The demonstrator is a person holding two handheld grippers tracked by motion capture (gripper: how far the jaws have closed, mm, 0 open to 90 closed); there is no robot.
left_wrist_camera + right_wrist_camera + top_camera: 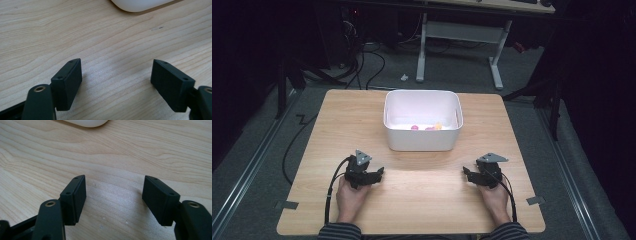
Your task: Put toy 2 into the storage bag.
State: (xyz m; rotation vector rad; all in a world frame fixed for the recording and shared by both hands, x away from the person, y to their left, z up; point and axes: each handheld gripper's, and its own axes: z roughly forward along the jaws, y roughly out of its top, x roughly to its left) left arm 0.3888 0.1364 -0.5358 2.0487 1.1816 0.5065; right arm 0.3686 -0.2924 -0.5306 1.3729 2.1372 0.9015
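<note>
A white plastic bin (422, 135) stands at the middle of the wooden table (412, 195), with a few small pink and orange pieces (428, 127) on its floor. My left gripper (379, 173) rests low on the table near the front left, held in a hand, its jaws pointing toward the centre. In the left gripper view the left gripper (116, 72) is open, with bare wood between the pads. My right gripper (466, 172) rests at the front right, mirrored. Its jaws are open in the right gripper view (115, 188), nothing between them. The bin's rounded corner (140, 5) lies ahead.
The bin's lower edge (86, 122) shows at the top of the right gripper view. A white desk frame (459, 45) and cables (362, 65) stand on the floor beyond the table. Bare wood lies between the two grippers.
</note>
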